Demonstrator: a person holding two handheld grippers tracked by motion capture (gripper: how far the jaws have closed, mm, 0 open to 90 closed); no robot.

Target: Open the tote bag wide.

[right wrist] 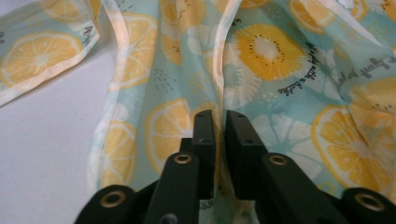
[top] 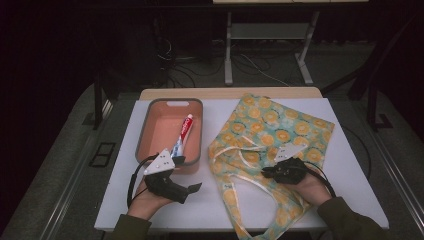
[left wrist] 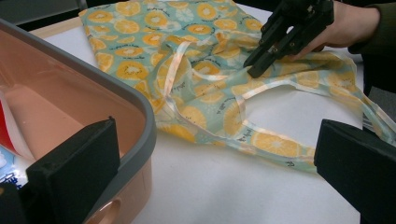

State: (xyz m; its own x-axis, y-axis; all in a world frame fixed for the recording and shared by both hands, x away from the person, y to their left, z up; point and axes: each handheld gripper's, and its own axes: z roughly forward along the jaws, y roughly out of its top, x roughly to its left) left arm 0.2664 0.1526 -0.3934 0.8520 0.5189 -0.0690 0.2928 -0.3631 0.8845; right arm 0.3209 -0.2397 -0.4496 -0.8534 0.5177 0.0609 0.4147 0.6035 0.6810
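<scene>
A teal tote bag [top: 280, 125] printed with orange slices lies crumpled on the right half of the white table. My right gripper [top: 268, 173] rests on it near the handles. In the right gripper view its jaws [right wrist: 218, 116] stand almost together with a fold of the bag's cloth [right wrist: 280, 60] pinched between them; the left gripper view shows that gripper's [left wrist: 256, 69] tips pressed into the bag [left wrist: 196, 60]. My left gripper [top: 186, 174] is wide open at the near right corner of the pink tray [top: 170, 101], holding nothing [left wrist: 215, 182]. A toothpaste tube [top: 183, 134] lies in the tray.
The tray's grey rim [left wrist: 140, 107] runs just beside my left gripper's left jaw. The bag's pale handles [left wrist: 261, 91] loop over bare table [top: 220, 200] between the two grippers. Beyond the table's far wooden edge [top: 230, 93] are a stand's legs and cables on a dark floor.
</scene>
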